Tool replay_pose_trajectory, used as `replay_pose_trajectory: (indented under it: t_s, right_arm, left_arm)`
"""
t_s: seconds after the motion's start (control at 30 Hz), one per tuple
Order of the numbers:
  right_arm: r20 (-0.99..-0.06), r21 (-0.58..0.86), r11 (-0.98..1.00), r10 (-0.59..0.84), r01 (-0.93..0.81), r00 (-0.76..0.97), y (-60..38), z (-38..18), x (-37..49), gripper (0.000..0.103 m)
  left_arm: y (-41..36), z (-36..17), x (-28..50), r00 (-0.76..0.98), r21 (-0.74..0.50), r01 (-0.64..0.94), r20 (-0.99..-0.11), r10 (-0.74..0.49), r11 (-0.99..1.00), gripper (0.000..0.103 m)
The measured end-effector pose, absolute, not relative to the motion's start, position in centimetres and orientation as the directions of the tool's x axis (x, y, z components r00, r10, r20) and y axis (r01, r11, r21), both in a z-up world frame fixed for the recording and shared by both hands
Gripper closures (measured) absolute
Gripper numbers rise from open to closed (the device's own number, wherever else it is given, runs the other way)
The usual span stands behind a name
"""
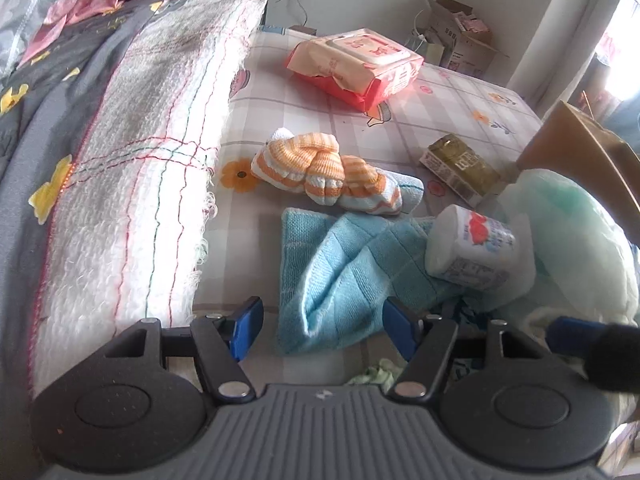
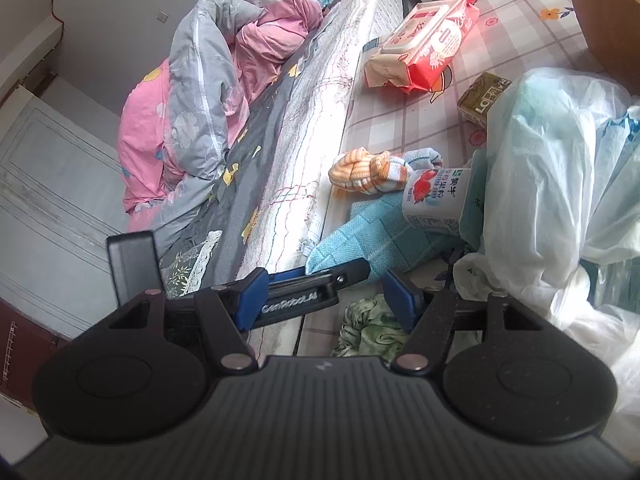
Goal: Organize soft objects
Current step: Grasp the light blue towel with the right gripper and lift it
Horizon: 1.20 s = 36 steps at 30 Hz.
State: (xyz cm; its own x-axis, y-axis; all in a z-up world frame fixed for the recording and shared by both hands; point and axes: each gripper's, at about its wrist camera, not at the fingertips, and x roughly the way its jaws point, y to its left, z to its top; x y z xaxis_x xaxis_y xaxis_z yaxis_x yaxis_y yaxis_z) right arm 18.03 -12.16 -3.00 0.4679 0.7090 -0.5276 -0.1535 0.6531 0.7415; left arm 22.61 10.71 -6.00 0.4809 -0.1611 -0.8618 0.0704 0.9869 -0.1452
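A: Start at the left gripper (image 1: 322, 328). Its jaws stand wide apart with nothing between them, hanging just over the near fold of the blue towel (image 1: 340, 276).

B: And the right gripper (image 2: 320, 300)?

A: Wide as well and empty, above the small green cloth (image 2: 370, 330) that lies crumpled on the bed (image 2: 400, 128). In the right wrist view the left gripper's finger crosses right in front of it, so the two tools are crowded together.

B: So a collision is one risk.

A: I think so, if both close in at once. The bigger worry is the yogurt bottle (image 1: 472, 248). It lies on its side on the far end of the towel, leaning against the plastic bag (image 2: 560, 184).

B: Pull the towel and the bottle goes with it?

A: Likely it rolls, perhaps into the striped knotted cloth (image 1: 332, 172) just beyond, or off toward the green carton (image 1: 460, 168). Whether its cap is tight I cannot tell.

B: Anything else?

A: The towel is thick and loosely bunched; a shallow pinch may catch one layer only and let the rest drag. The wipes pack (image 1: 356, 64) sits well apart, out of harm.
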Motion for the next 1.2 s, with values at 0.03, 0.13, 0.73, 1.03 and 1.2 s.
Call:
replay_pose_trajectory:
  t_s: [0.03, 0.13, 0.73, 1.03, 1.2]
  right_arm:
    - [-0.528, 0.738, 0.657, 0.705, -0.156, 0.473, -12.3, -2.9, 18.0, 0.039]
    - [-0.530, 0.728, 0.666, 0.696, -0.161, 0.485, -12.9, -2.7, 18.0, 0.039]
    - [-0.498, 0.779, 0.612, 0.736, -0.136, 0.459, -14.1, -3.3, 16.5, 0.039]
    - [-0.377, 0.879, 0.459, 0.834, -0.127, 0.404, -14.6, -3.2, 15.9, 0.039]
    - [-0.265, 0.918, 0.364, 0.858, -0.157, 0.441, -16.7, -1.9, 15.0, 0.039]
  left_arm:
    - [10.8, -6.4, 23.1, 0.470, -0.162, 0.057, -0.866, -0.170, 0.985, 0.036]
    - [10.6, -6.9, 23.9, 0.461, -0.193, 0.038, -0.867, -0.189, 0.980, 0.036]
    - [10.9, -0.2, 19.9, 0.524, -0.346, -0.039, -0.806, -0.275, 0.937, 0.087]
    - [10.9, 6.0, 16.2, 0.618, -0.411, 0.035, -0.707, -0.343, 0.911, 0.087]
    - [8.6, 8.6, 14.9, 0.637, -0.438, 0.118, -0.655, -0.407, 0.891, 0.087]
